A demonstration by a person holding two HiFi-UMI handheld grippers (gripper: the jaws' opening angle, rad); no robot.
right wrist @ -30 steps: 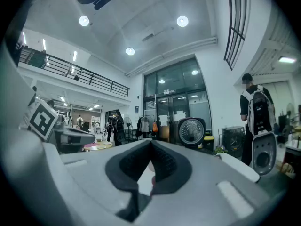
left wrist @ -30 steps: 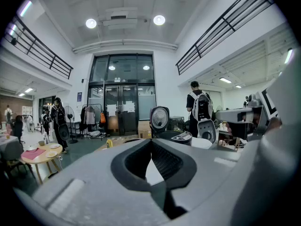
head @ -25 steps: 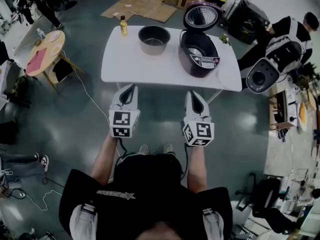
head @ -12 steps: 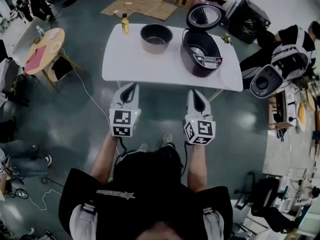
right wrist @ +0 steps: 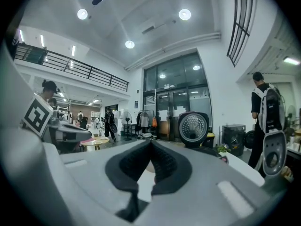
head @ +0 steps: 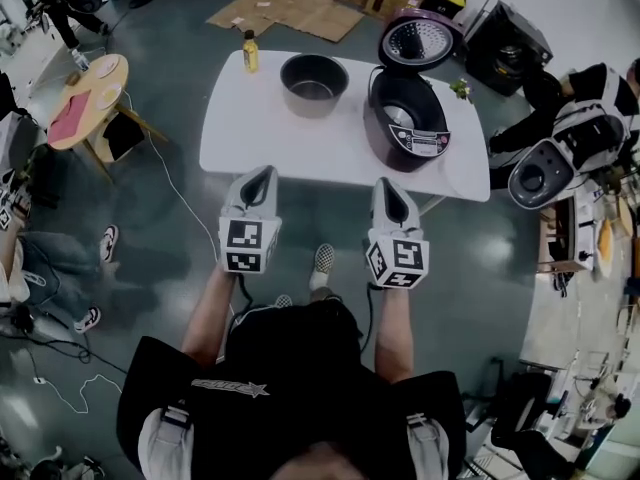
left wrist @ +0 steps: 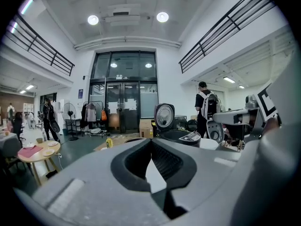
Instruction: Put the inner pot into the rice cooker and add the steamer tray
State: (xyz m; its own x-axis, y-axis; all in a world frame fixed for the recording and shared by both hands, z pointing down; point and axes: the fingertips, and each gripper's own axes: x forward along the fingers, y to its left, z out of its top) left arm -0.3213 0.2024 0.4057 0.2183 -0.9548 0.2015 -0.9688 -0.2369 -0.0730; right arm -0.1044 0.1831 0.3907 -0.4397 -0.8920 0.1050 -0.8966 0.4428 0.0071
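The dark metal inner pot (head: 313, 83) stands empty on the white table (head: 255, 133), left of the dark purple rice cooker (head: 405, 123), whose lid (head: 418, 40) stands open. I make out no steamer tray. My left gripper (head: 258, 183) and right gripper (head: 387, 196) are held side by side in front of the table's near edge, both shut with nothing in them. In the left gripper view the gripper (left wrist: 151, 140) points at the table, with the cooker (left wrist: 181, 135) ahead to the right. Past the right gripper (right wrist: 151, 141) in its own view rises the open lid (right wrist: 193, 126).
A yellow bottle (head: 249, 52) stands at the table's far left corner. A round wooden table (head: 88, 98) is to the left, and flat cardboard (head: 290, 8) lies beyond. A person and a white machine (head: 545, 173) are at the right. Cables cross the floor at left.
I have stepped closer to the table, so its near edge now lies just ahead of both gripper tips. Both grippers stay shut. A person's legs have come into view at the left.
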